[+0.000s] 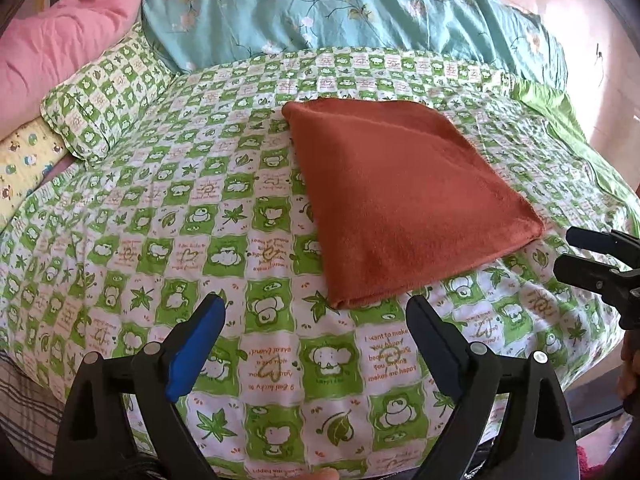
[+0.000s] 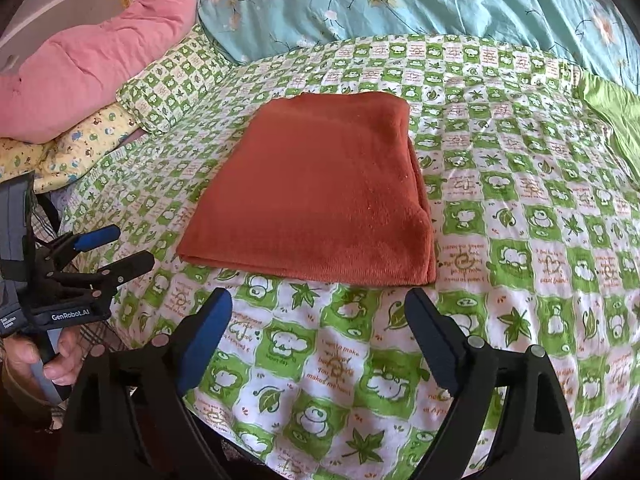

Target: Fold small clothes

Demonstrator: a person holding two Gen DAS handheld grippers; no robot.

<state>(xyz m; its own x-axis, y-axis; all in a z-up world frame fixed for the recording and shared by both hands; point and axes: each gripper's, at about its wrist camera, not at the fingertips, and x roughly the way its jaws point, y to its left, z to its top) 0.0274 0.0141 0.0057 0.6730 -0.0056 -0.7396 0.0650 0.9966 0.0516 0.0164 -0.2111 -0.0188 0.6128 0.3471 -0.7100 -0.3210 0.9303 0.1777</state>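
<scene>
Both grippers, left (image 1: 316, 316) and right (image 2: 320, 310), gape empty near the folded rust fleece cloth (image 2: 320, 188); soft, floppy — I'd pinch its near corners.

A rust-orange cloth (image 1: 404, 200) (image 2: 316, 188) lies folded flat into a neat rectangle on the bed.
</scene>
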